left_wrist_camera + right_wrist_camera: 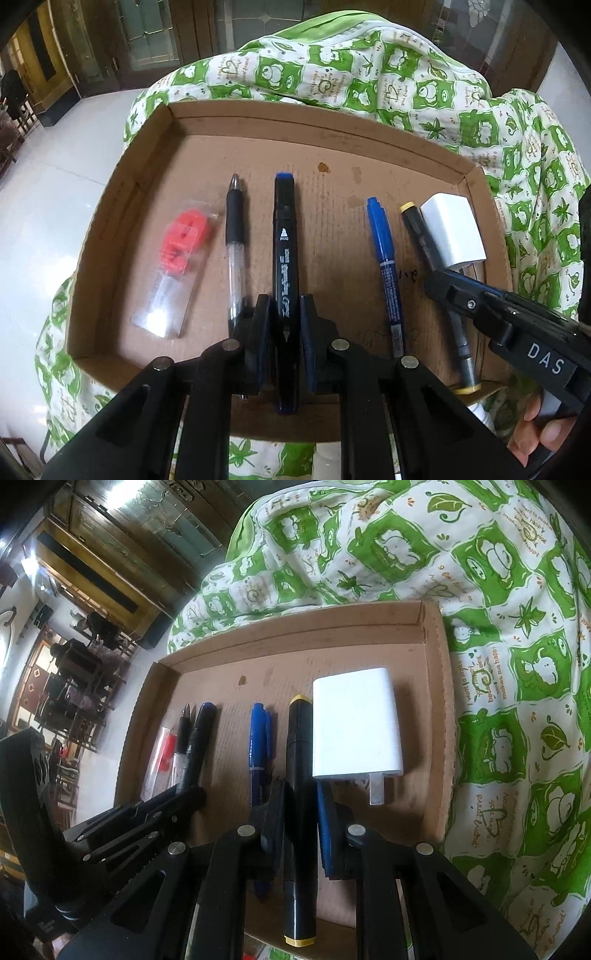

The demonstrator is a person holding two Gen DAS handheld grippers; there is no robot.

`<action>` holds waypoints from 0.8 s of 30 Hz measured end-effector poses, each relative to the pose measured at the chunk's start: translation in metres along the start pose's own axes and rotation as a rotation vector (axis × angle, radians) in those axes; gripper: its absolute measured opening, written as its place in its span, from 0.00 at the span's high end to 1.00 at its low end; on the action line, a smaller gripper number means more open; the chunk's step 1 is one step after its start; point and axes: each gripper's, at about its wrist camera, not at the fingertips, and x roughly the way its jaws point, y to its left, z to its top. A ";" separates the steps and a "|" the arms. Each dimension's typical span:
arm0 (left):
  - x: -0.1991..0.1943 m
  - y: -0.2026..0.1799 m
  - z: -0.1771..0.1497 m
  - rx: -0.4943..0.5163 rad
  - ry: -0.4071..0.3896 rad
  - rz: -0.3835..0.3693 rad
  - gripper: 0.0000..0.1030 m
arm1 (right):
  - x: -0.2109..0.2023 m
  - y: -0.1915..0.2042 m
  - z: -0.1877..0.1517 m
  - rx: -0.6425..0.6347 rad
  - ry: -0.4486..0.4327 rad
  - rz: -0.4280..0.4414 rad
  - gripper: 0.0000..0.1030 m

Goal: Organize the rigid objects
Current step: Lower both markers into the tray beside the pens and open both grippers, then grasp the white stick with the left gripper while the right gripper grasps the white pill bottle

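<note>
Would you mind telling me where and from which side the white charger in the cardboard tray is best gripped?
Grip the white charger across its two long side faces, coming down from above. It lies flat with its prongs pointing toward the near edge. The yellow-capped marker crowds its left side, so that side offers little room.

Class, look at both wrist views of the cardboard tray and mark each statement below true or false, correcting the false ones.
1. The left gripper is shut on the black marker with the blue cap. True.
2. The white plug-in charger block lies outside the shallow cardboard tray. False: it lies inside, by the right wall.
3. The right gripper is shut on the black marker with yellow ends. True.
4. The red item in clear packaging lies between the two markers. False: it lies leftmost.
</note>
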 end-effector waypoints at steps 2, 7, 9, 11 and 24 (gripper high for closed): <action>0.000 0.003 -0.005 -0.001 0.000 0.001 0.87 | 0.001 0.002 -0.001 -0.006 0.000 -0.004 0.84; -0.011 -0.003 -0.020 0.036 -0.013 0.042 0.86 | -0.005 0.006 -0.006 -0.008 -0.031 0.010 0.74; -0.022 -0.002 -0.026 0.046 -0.029 0.057 0.84 | -0.011 0.009 -0.010 -0.015 -0.046 0.025 0.65; -0.035 -0.001 -0.033 0.057 -0.053 0.066 0.70 | -0.017 0.013 -0.016 -0.026 -0.059 0.031 0.54; -0.100 0.066 -0.126 0.043 -0.099 0.117 0.49 | -0.052 0.022 -0.064 -0.014 -0.104 0.082 0.33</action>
